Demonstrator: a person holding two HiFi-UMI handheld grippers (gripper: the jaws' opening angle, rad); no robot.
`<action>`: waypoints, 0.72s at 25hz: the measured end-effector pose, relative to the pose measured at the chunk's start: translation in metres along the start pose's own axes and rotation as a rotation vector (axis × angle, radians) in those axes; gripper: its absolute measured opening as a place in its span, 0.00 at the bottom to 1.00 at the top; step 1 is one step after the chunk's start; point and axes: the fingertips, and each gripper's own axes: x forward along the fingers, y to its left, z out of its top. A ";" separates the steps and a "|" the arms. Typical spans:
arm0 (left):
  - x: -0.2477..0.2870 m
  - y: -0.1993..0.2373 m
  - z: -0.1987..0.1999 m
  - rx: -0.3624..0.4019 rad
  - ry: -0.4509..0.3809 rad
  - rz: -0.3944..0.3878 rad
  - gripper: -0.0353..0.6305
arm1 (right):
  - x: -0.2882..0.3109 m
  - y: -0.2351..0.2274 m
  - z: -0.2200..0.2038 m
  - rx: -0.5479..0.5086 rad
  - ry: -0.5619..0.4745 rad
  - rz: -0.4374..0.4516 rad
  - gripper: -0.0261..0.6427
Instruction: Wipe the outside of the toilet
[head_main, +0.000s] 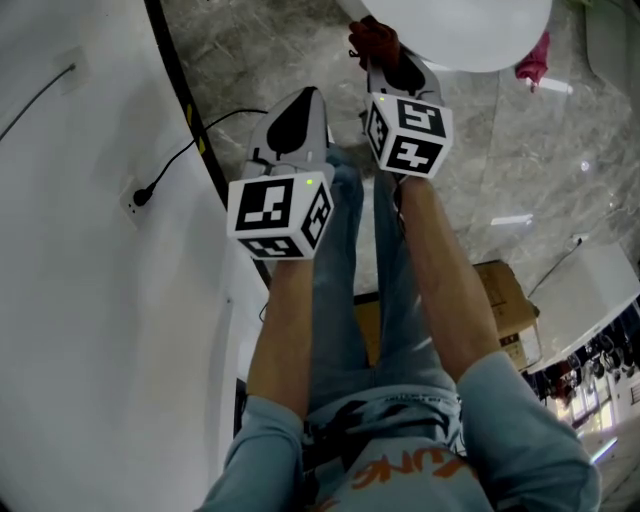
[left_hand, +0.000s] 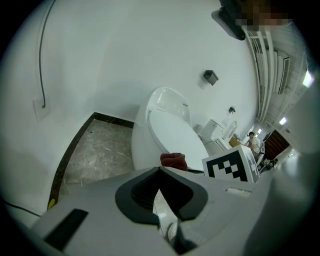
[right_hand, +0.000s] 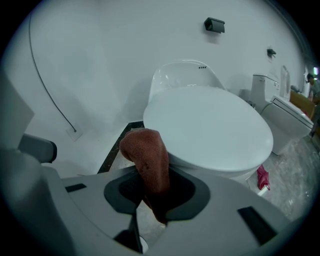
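Observation:
The white toilet (right_hand: 207, 122) stands against the wall with its lid down; its front rim (head_main: 450, 30) shows at the top of the head view. My right gripper (right_hand: 152, 175) is shut on a red-brown cloth (right_hand: 147, 160), which sticks up from the jaws just in front of the bowl's left front edge. From above, the cloth (head_main: 375, 38) sits at the rim. My left gripper (head_main: 300, 105) hangs to the left over the floor, jaws together and holding nothing. In the left gripper view the toilet (left_hand: 170, 130) and the cloth (left_hand: 173, 160) lie ahead.
A white wall with a black skirting strip (head_main: 185, 90) curves along the left, with a plug and cable (head_main: 140, 195) on it. A pink object (right_hand: 262, 177) lies on the marble floor right of the bowl. A second toilet (right_hand: 285, 115) stands further right. A cardboard box (head_main: 505, 300) is behind me.

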 end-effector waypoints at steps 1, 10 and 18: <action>0.000 -0.002 -0.002 0.002 0.003 -0.001 0.05 | -0.002 -0.002 -0.002 0.001 0.002 0.001 0.18; 0.008 -0.030 -0.013 0.029 0.024 -0.022 0.05 | -0.020 -0.029 -0.019 0.019 0.014 -0.014 0.18; 0.020 -0.064 -0.023 0.055 0.045 -0.050 0.05 | -0.038 -0.064 -0.031 0.034 0.022 -0.033 0.18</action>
